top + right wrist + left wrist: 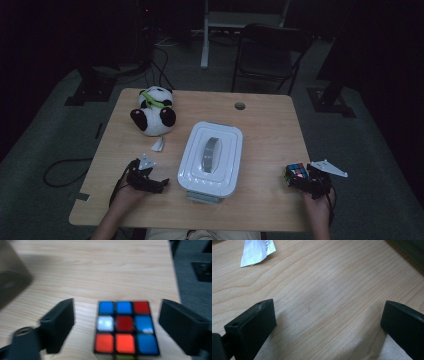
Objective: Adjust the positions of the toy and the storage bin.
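Observation:
A colour puzzle cube (296,173) (127,327) rests on the wooden table (265,130) near its right front edge. My right gripper (303,181) (122,325) is open around it, one jaw on each side with a gap to the cube. My left gripper (159,184) (328,325) lies low over bare wood at the left front, open with nothing between its jaws. A white lidded box (211,159) with a grey handle sits in the middle of the table. A panda plush (153,111) sits at the back left.
A scrap of white paper (157,145) (256,251) lies in front of the panda. A cable hole (240,106) is at the table's back edge. A dark chair (272,52) and stand legs lie beyond the table on the dark floor.

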Demonstrator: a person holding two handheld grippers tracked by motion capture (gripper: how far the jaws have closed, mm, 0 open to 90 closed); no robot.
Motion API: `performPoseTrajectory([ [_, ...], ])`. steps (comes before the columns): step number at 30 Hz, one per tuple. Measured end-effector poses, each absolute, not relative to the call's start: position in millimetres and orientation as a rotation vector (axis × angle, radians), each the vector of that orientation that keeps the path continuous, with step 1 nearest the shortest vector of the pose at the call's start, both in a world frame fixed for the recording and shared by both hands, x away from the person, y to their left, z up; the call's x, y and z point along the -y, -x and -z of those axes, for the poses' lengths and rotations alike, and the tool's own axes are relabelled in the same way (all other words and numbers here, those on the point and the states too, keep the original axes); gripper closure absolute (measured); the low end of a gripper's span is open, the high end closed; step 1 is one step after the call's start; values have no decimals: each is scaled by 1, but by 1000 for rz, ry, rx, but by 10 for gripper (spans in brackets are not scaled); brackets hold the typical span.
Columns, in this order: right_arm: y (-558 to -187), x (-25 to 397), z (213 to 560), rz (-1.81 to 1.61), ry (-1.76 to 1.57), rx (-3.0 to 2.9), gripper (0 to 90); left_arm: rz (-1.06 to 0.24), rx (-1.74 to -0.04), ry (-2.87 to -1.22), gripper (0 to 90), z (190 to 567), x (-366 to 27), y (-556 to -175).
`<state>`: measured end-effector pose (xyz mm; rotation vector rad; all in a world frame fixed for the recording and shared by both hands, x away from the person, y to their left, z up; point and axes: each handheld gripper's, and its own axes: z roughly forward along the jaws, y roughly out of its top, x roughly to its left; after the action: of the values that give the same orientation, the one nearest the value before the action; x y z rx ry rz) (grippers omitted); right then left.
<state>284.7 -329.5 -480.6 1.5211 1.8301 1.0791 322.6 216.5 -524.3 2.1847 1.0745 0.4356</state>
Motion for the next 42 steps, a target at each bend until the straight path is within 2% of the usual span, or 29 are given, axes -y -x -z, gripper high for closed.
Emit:
performPoseTrajectory([
  [8, -299, 308, 468, -1175, -1381, -1895, 138, -436, -1072, -2186, 7, 524, -217, -323],
  [17, -303, 285, 472, -1212, -1287, -1983, 144, -436, -1071, -2182, 11, 524, -217, -322],
  [29, -300, 268, 502, -1211, -1259, -2130, 144, -420, -1104, -2181, 22, 519, -222, -323],
  [32, -290, 261, 505, -1168, -1175, -2085, 188, -430, -1111, -2164, 22, 513, -225, -325],
  [42, -294, 254, 523, -1159, -1192, -2236, 187, -465, -1095, -2128, 23, 483, -233, -338],
])
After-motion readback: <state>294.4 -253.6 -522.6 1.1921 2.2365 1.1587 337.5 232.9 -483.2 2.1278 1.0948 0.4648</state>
